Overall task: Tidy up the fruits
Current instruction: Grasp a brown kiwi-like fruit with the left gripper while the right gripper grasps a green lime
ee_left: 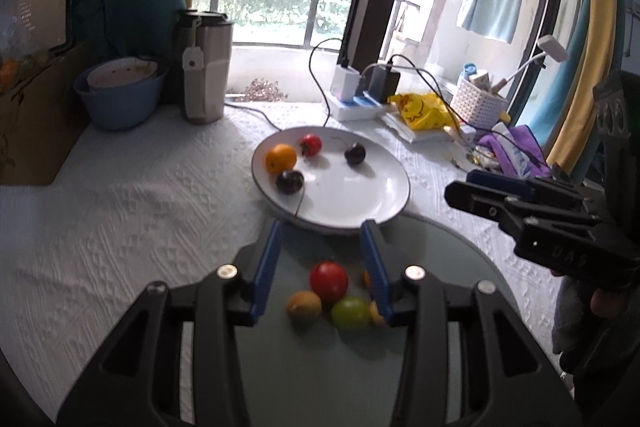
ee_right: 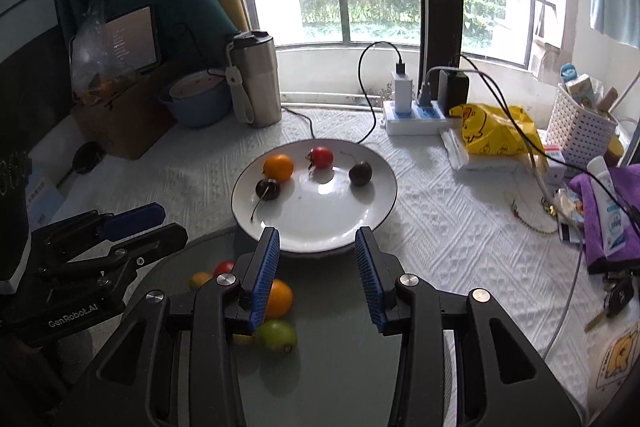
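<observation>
1. worktop: white textured cloth; a round grey-green glass board lies at the near edge.
2. white plate: just beyond the board, its near rim overlapping it. holds an orange fruit, a red cherry tomato and two dark cherries, all apart from one another.
3. unsorted fruit on the board, clustered near-left: red tomato, green fruit, brown-yellow fruit, orange fruit; more are partly hidden behind the fingers.
4. left gripper: fingers parted and empty, hovering over the cluster, the red tomato showing between them but not pinched.
5. right gripper: fingers parted, holding nothing, aimed at the plate's near rim.
6. handling, judged: the fruits look small, light, round and smooth-skinned, likely to roll or squirt free on glass. take each across its widest part with gentle pressure; cherries and tomatoes would bruise or split if squeezed. cherry stems are too thin to trust.
7. far clutter: steel tumbler, blue bowl, power strip, yellow bag.
</observation>
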Tool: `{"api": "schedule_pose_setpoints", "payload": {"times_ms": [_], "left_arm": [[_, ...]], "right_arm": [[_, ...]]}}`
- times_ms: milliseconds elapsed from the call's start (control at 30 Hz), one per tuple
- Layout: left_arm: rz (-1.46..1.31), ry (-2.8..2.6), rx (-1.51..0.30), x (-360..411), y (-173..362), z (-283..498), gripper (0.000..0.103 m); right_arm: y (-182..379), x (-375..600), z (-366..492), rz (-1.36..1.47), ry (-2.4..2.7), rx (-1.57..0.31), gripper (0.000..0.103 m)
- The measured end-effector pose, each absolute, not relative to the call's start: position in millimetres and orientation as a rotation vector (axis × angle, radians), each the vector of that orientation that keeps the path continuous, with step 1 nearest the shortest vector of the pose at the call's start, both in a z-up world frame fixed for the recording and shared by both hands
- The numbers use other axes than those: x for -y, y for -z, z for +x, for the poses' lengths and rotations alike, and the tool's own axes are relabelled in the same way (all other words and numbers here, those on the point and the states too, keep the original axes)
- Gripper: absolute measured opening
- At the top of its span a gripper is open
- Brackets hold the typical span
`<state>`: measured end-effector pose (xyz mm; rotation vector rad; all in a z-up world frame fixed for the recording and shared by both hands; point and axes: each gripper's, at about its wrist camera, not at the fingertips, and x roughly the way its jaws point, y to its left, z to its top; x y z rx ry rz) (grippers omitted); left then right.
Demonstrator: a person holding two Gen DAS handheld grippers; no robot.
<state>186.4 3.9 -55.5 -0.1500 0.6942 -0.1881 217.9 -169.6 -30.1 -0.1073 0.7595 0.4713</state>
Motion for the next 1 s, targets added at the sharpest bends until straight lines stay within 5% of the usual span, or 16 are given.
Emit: {"api": "schedule_pose_setpoints", "payload": {"times_ms": [1000], "left_arm": [[-0.117, 0.120, -0.856, -2, 115, 187, 0.043]], "right_arm": [[94, 165, 191, -0.044, -0.538, -0.889, 0.042]]}}
